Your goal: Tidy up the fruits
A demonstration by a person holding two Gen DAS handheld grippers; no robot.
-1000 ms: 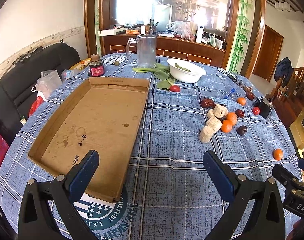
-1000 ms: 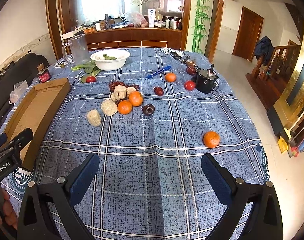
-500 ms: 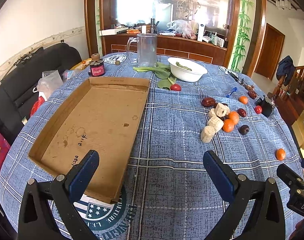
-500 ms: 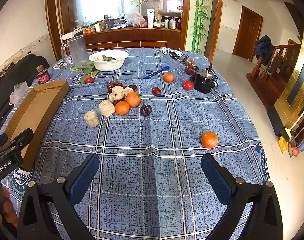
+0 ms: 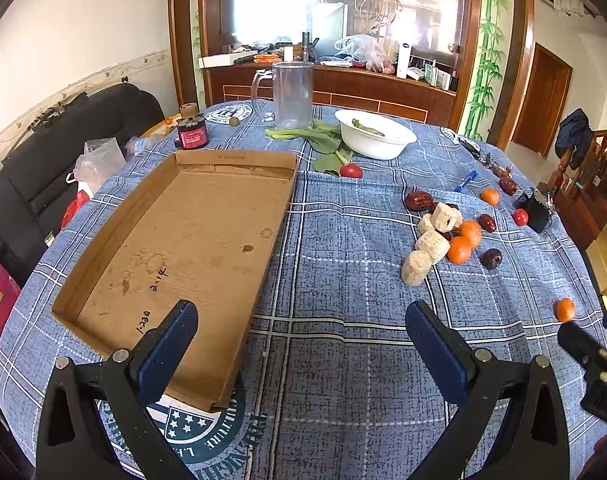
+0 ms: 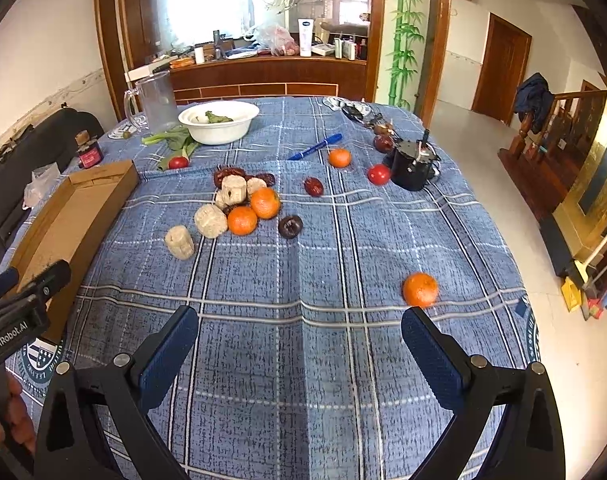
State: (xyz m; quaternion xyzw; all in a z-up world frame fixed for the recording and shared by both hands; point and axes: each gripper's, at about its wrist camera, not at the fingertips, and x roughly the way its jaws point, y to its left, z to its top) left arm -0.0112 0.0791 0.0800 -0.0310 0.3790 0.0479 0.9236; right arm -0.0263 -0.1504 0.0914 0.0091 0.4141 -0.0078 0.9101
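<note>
Your left gripper (image 5: 301, 336) hangs above the blue plaid tablecloth (image 5: 343, 280), jaws spread wide and holding nothing. The shallow cardboard tray (image 5: 191, 236) lies at your left. Right of it, a cluster of oranges (image 6: 253, 212), pale cut chunks (image 6: 210, 221) and dark dates (image 6: 290, 226) sits mid-table. Your right gripper (image 6: 299, 340) is likewise spread and empty. A lone orange (image 6: 420, 289) rests just beyond its right finger.
</note>
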